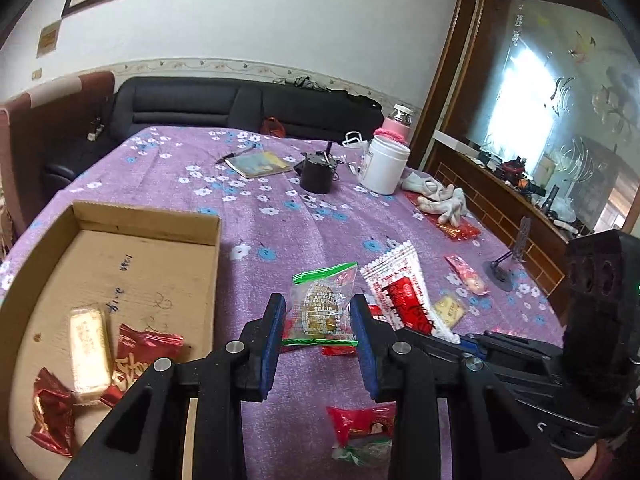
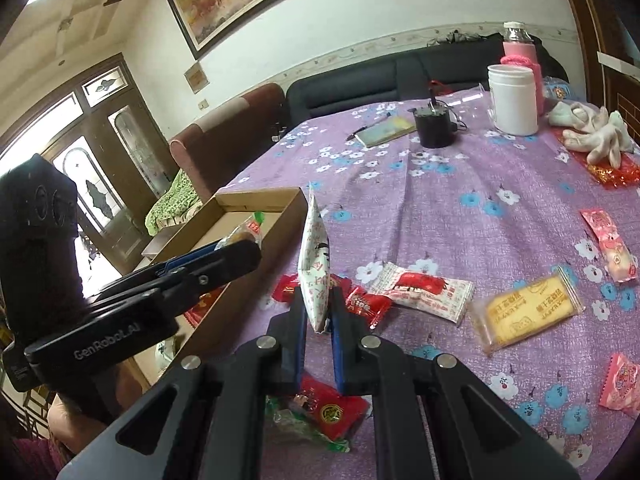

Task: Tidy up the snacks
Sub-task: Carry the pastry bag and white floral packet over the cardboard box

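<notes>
My left gripper (image 1: 319,322) is shut on a clear snack packet with green edges (image 1: 323,307), held above the purple tablecloth just right of the cardboard box (image 1: 148,224). The box holds a pale wafer bar (image 1: 89,354) and red candies (image 1: 142,354). My right gripper (image 2: 319,314) is shut on a white and red packet (image 2: 315,266), held upright; it shows in the left wrist view (image 1: 402,294) too. Loose snacks lie on the cloth: a white-red packet (image 2: 424,290), a yellow biscuit pack (image 2: 526,314), a pink packet (image 2: 610,246) and red candies (image 2: 366,304).
A black cup (image 2: 434,128), a white jar (image 2: 514,100), a pink bottle (image 2: 520,46), a notebook with pen (image 2: 384,130) and white gloves (image 2: 596,134) stand at the table's far side. A red and green packet (image 2: 316,412) lies under my right gripper. A sofa runs behind.
</notes>
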Demonstrator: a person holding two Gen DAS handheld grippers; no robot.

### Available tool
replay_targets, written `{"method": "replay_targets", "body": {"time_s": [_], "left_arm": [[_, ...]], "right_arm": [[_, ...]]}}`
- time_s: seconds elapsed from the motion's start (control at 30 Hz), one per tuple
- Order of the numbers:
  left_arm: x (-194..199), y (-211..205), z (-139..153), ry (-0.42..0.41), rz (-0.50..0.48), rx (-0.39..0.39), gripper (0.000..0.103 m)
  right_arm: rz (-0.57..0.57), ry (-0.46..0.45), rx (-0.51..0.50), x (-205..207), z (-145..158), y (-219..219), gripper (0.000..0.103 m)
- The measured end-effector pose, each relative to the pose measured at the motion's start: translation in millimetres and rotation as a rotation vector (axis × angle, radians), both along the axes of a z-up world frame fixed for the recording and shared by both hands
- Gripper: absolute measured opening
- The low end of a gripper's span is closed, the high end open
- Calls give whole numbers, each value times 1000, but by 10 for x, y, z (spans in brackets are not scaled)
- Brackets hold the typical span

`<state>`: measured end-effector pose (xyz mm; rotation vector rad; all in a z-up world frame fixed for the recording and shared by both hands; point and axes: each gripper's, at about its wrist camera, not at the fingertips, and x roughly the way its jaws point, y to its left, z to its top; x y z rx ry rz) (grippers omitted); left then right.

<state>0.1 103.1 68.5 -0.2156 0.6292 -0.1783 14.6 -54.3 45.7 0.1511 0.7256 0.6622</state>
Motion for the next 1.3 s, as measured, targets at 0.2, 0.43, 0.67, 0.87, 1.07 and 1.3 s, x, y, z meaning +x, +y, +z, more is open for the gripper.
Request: {"method": "replay_targets", "body": {"time_s": [0.2,0.43,0.67,0.87,1.07,1.3], "left_arm": [[0,20,-7,0,13,11,35],[1,27,-5,2,21,12,35],[-10,44,13,-3,24,8,35],[-23,73,37,-11,30,-1,35],[-32,128,64,-18,44,-15,35],[-84,269,108,-36,118,-2,35]], "right_arm": [[11,0,4,-7,-2,17,10],[27,-6,8,-27,7,30,10],[31,-4,7,-18,5,42,10],[38,-5,7,-2,0,58,10],[45,13,34,31,2,52,10],[62,38,42,11,91,161,10]]}}
